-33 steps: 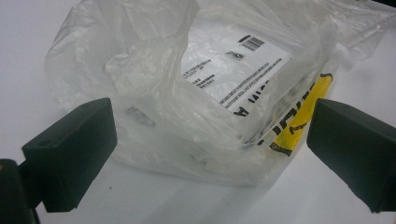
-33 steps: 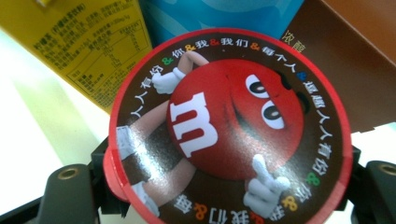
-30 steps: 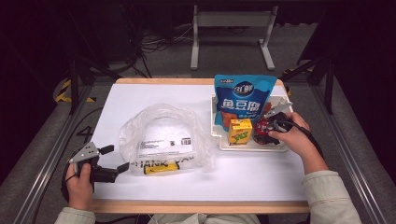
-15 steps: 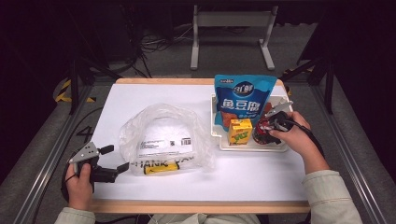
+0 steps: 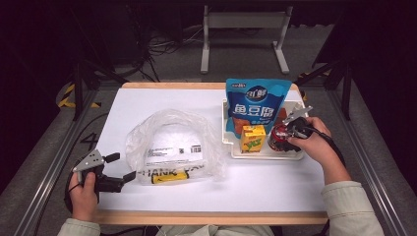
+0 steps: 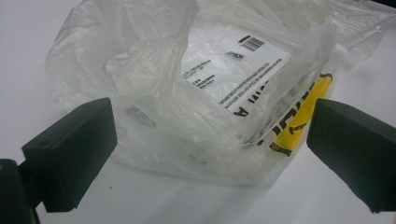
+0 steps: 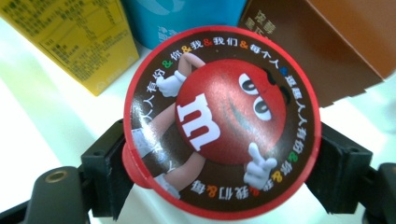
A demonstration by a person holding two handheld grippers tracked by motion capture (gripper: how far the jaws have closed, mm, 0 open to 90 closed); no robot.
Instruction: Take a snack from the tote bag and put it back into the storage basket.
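A round candy cup [image 7: 224,116] with a red cartoon lid stands in the white tray [image 5: 265,155] at the right. My right gripper [image 7: 224,170] straddles it, one black jaw on each side below the lid. The jaws have just been opening, with the cup between them; the lid hides the pads. In the high view the right gripper [image 5: 285,133] is at the cup [image 5: 276,140]. A crumpled clear plastic bag [image 5: 169,147] with a printed label lies mid-table. My left gripper [image 5: 123,166] rests at its left, open, and the bag [image 6: 210,84] lies just beyond the spread jaws.
The tray also holds a blue snack pouch [image 5: 255,105], standing tall, a yellow drink carton [image 5: 253,138] and a brown box [image 7: 327,42] behind the cup. The carton [image 7: 79,37] stands close to the cup's left. The white table [image 5: 255,191] has bare room along the front.
The right hand has shifted slightly at the cup in the tray. The left hand and the bag have stayed where they were.
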